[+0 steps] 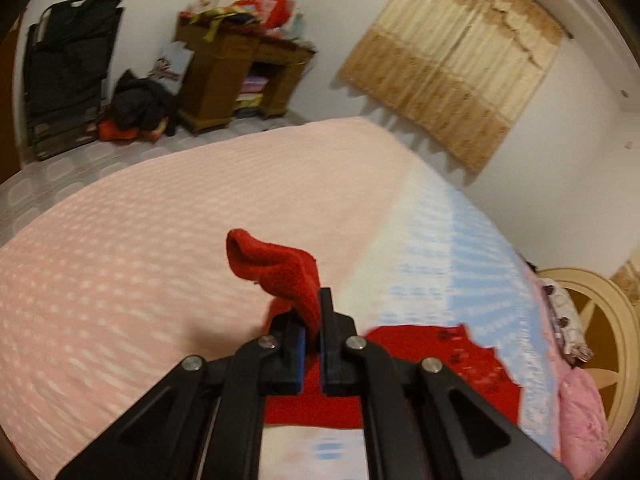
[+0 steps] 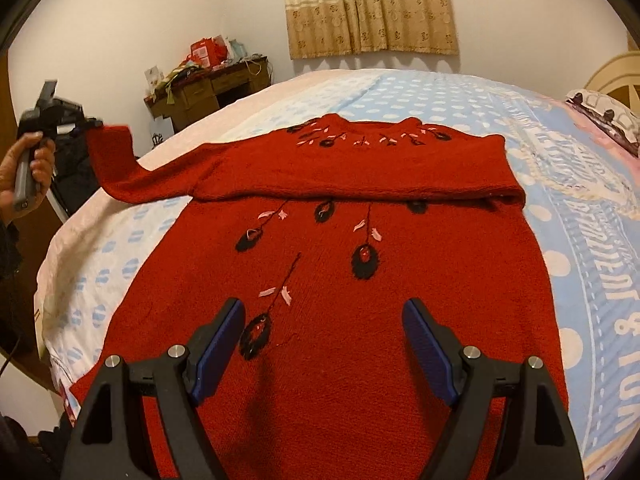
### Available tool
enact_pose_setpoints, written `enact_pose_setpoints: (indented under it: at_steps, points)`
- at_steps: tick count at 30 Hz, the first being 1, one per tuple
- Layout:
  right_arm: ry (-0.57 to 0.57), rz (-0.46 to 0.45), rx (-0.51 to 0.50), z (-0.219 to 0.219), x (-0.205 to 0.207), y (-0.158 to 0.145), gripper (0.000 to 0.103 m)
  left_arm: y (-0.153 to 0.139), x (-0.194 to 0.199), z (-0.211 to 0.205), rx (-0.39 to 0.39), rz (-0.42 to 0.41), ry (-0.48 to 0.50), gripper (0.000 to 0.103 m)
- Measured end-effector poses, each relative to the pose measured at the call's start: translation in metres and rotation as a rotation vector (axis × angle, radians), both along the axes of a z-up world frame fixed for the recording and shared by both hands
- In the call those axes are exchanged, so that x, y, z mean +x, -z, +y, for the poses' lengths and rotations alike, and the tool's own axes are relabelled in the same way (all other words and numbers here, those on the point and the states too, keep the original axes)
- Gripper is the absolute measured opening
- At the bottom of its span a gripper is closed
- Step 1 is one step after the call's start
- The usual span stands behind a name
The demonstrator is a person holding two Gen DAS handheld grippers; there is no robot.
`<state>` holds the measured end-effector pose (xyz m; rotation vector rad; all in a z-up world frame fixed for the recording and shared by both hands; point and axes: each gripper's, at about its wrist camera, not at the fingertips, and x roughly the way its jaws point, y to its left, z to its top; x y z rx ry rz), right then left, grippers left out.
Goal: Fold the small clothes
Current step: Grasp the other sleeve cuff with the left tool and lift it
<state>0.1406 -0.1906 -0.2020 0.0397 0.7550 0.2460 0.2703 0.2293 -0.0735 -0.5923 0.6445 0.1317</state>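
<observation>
Left claw clenching red sweater sleeve cuff, holding it above the bed (body lying flat); right claw gaping, hovering over hem.

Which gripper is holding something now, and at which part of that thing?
The left gripper holds the red sweater by the cuff end of its sleeve, lifted off the bed. The right gripper is open and holds nothing.

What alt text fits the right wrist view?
A red knitted sweater with black and pink flowers lies on a blue-dotted bedsheet, one sleeve lifted by the left hand-held gripper; the right hand-held gripper hovers open above its hem.
</observation>
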Motion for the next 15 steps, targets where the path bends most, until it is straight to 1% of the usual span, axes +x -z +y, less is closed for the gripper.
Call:
enact_pose_setpoints:
  at_steps: [3,8,10,12,15]
  points:
    - [0.001,0.012,0.001,0.0,0.001,0.002,0.081,-0.022,0.002,-0.032,-0.017,-0.06,0.066,0.004]
    - [-0.008,0.01,-0.003,0.002,-0.001,0.002,0.081,-0.05,0.011,-0.087,-0.011,-0.112,0.165,0.004]
    - [-0.01,0.011,0.0,0.002,-0.001,0.003,0.081,-0.057,0.014,-0.108,-0.008,-0.13,0.206,0.004]
    - [-0.011,0.023,0.008,0.001,-0.001,0.005,0.081,-0.062,0.015,-0.13,0.018,-0.145,0.245,0.004]
    - [-0.008,0.036,0.02,-0.002,0.001,0.007,0.081,-0.059,0.018,-0.162,0.043,-0.146,0.302,0.004]
